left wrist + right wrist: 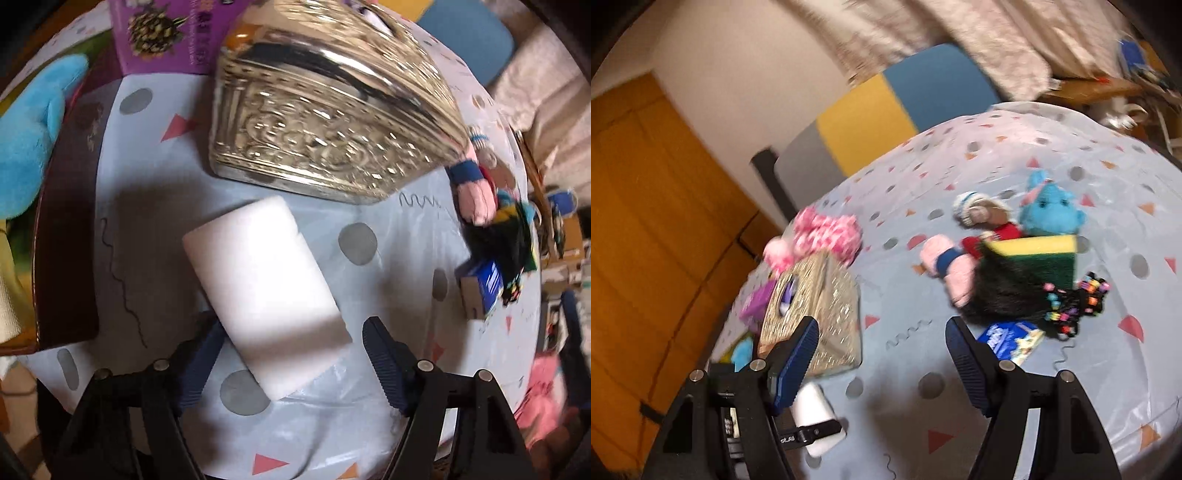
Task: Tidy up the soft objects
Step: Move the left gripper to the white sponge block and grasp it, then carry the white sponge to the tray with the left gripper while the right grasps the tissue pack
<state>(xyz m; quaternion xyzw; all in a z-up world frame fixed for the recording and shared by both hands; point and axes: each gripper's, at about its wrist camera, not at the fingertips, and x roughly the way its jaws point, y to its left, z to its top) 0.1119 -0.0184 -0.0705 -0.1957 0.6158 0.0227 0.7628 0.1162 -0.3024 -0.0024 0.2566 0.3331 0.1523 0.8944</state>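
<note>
Left hand: left gripper (295, 362) points steeply down at the table (388, 236), which wears a pale cloth printed with dots and triangles. White foam block (264, 291) lies flat directly under it, between the two fingers. Long axis runs diagonally, from upper left down toward lower right in the left wrist view, so the fingers straddle the near end at a slant, not square across the short side. Jaws are fairly wide; left finger (201, 363) is at or against the block's edge (blur, cannot say which), right finger (384, 363) stands clear, a gap showing. No grip yet.

Behind the block: embossed metal box (325, 122), near but apart. Blue plush (33, 129) at the far left edge.

Right hand: right gripper (881, 363) angled shallower, jaws at a middling spread, nothing between them. The same block shows low in its view, beside its left finger. Ahead and to its right, a heap of soft items: pink plush (945, 264), blue toy (1052, 212), yellow-green sponge (1034, 254), black fuzzy piece (1008, 299).

Judgement: left hand is nearer the block; closing should take it, though a slight roll to square up would help.
</note>
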